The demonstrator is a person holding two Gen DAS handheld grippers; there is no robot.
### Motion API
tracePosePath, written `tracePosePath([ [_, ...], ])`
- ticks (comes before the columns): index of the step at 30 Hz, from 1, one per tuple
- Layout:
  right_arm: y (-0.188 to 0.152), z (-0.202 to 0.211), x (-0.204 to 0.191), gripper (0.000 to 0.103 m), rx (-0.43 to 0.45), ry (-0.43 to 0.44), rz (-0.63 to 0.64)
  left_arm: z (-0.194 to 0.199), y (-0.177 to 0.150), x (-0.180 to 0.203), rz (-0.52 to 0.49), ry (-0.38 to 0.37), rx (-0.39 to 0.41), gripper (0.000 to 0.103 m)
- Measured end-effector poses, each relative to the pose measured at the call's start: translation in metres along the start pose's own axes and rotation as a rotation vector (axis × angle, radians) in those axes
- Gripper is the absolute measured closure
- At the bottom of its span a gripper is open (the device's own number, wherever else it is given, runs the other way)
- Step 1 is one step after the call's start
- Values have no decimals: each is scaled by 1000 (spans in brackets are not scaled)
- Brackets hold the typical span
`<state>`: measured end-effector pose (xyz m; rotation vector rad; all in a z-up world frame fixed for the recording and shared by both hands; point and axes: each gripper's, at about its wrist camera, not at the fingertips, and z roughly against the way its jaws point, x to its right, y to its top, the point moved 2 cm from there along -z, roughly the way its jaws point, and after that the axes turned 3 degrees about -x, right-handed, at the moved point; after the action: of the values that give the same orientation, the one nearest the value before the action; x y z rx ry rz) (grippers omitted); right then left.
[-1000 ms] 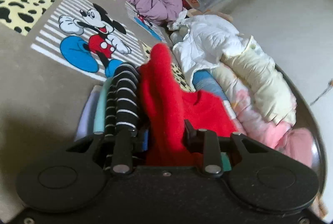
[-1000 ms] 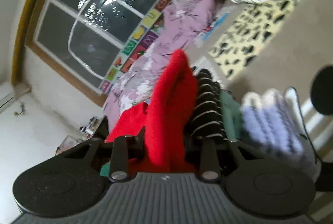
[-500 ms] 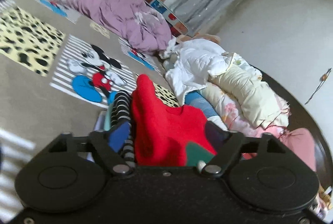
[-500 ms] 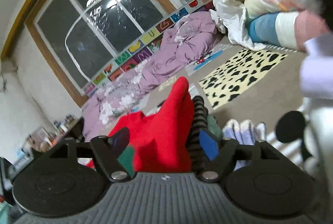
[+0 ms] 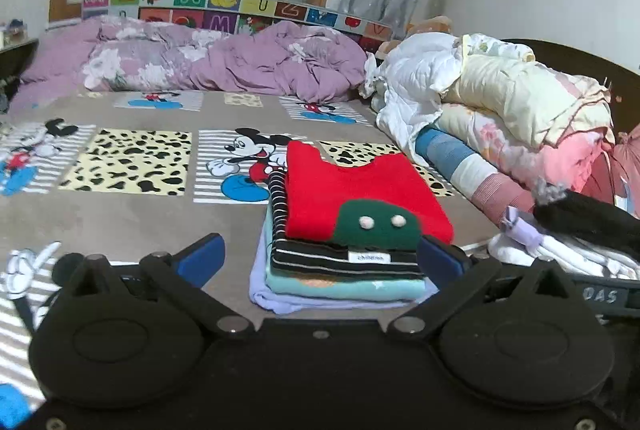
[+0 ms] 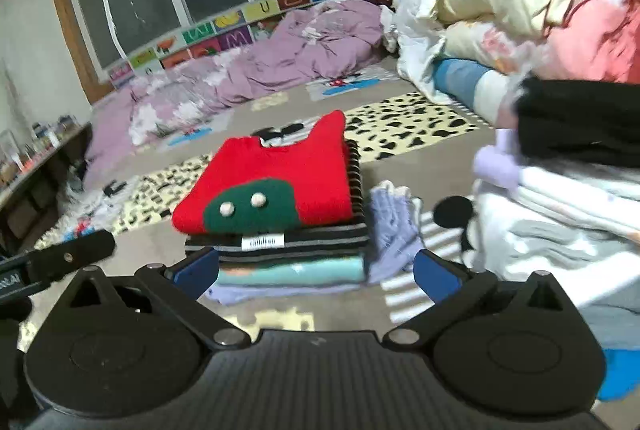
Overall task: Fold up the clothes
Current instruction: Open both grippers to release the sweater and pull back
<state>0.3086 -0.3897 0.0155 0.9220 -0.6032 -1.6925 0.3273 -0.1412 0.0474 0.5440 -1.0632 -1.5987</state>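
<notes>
A folded red sweater [image 5: 352, 194] with a green patch lies on top of a stack of folded clothes: a black-and-white striped top [image 5: 344, 258], a light teal piece [image 5: 344, 284] and a lavender piece [image 5: 272, 294]. The stack also shows in the right wrist view, red sweater [image 6: 280, 170] on top. My left gripper [image 5: 322, 262] is open and empty just in front of the stack. My right gripper [image 6: 316, 270] is open and empty, also just in front of it.
The stack rests on a cartoon-print bed cover [image 5: 132, 190]. A purple duvet [image 5: 224, 62] lies along the back by the window. Rolled quilts and blankets [image 5: 512, 110] are piled at the right. A heap of white and black clothes [image 6: 560, 190] lies close at the right.
Both grippers were shut on the red sweater; they have opened, let it go flat on the stack, and pulled back from it.
</notes>
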Motion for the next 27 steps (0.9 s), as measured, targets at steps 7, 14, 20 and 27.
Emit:
tracePosePath([
  [7, -2, 43, -19, 0, 3, -22, 44, 38, 4, 11, -25, 69, 29, 0],
  [14, -1, 73, -28, 0, 13, -43, 59, 65, 3, 25, -60, 122, 27, 0],
  [20, -5, 90, -27, 0, 9, -47, 59, 73, -3, 35, -74, 119, -1, 0],
  [27, -9, 106, -29, 0, 17, -50, 63, 89, -7, 42, -72, 113, 0, 0],
])
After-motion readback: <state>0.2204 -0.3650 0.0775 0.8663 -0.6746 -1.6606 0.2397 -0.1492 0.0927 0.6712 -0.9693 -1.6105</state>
